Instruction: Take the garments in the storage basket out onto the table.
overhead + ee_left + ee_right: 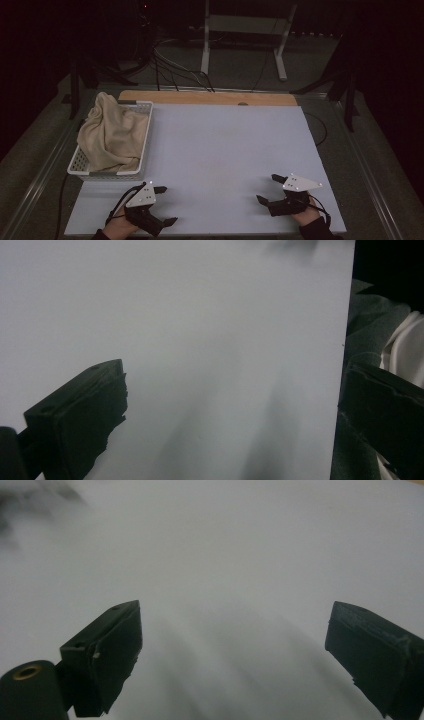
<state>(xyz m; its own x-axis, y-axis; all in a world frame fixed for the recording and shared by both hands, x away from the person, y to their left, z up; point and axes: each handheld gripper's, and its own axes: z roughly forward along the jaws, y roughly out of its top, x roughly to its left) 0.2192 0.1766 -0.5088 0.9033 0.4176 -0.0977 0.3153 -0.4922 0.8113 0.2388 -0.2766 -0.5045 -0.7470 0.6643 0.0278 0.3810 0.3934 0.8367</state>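
Observation:
A cream towel (112, 132) lies heaped in a white mesh basket (145, 142) at the left edge of the pale board (220, 145). My left gripper (166, 205) rests near the board's front left, just below the basket, jaws wide open and empty. My right gripper (269, 188) sits at the front right, also open with nothing between its jaws. In the left gripper view the left gripper (230, 410) points over bare board toward the board's edge. The right gripper (232, 650) in its own view looks across bare board.
A wooden tabletop strip (210, 97) shows beyond the board. Behind it stand a white frame's legs (205, 45) and loose cables (175, 70) on the floor. Dark stands (350, 95) flank the table at right and left.

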